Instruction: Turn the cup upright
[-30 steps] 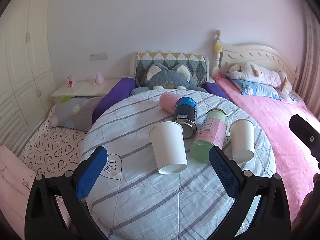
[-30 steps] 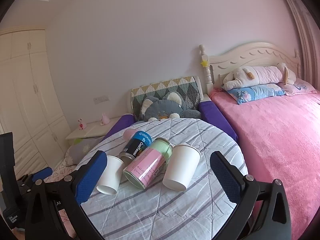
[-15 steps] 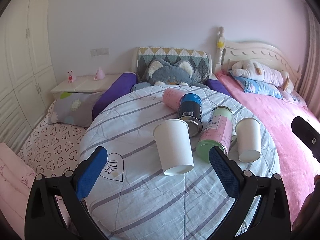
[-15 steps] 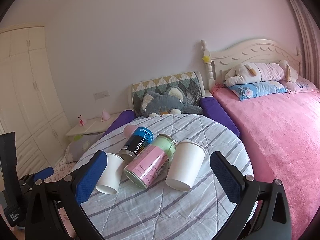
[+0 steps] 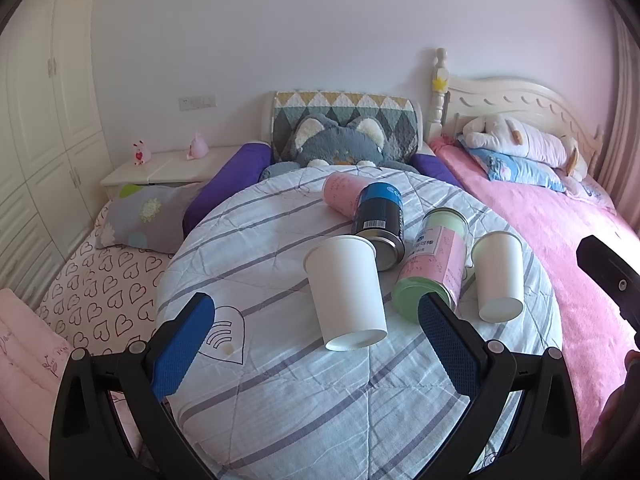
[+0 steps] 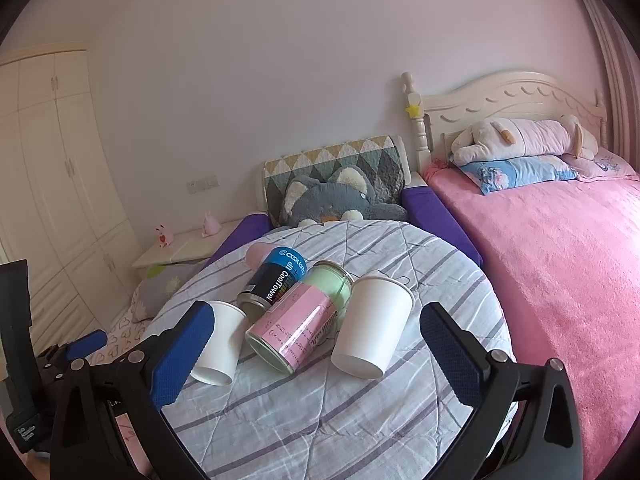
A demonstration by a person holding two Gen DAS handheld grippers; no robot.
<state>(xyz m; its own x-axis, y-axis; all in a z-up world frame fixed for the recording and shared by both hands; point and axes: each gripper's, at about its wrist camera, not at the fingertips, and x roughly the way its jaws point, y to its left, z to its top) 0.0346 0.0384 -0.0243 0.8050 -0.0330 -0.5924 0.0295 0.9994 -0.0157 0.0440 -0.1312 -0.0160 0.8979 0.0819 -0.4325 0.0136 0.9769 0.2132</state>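
**White paper cups upside down on a striped tabletop**

White paper makes up two cups, both standing rim-down on the round tabletop (image 5: 280, 420) with its grey-striped quilted cover. In the left wrist view the near cup (image 5: 347, 292) sits at centre frame, between and just beyond the blue pads of the left claw (image 5: 316, 344), whose jaws are spread wide and grip nothing. The far cup (image 5: 499, 276) stands right of centre, beside a pink-and-green jar (image 5: 434, 264) lying on its side. A blue-black can (image 5: 379, 220) also lies flat behind the near cup, and it partly hides a pink tube (image 5: 340, 196).

In the right wrist view the far cup (image 6: 374, 330) lies between the spread jaws of the right claw (image 6: 316, 354), which is likewise released and empty. The near cup (image 6: 220, 348) is partly covered by the claw's left pad, at lower left of centre. The jar (image 6: 298, 326) and can (image 6: 274, 280) lie between the cups; only a sliver of the tube shows there.

Behind the tabletop, at upper centre, sits a grey plush cat (image 5: 340, 144); a pink bed (image 6: 560, 248) fills the right side, and white wardrobes (image 5: 36, 120) the left.
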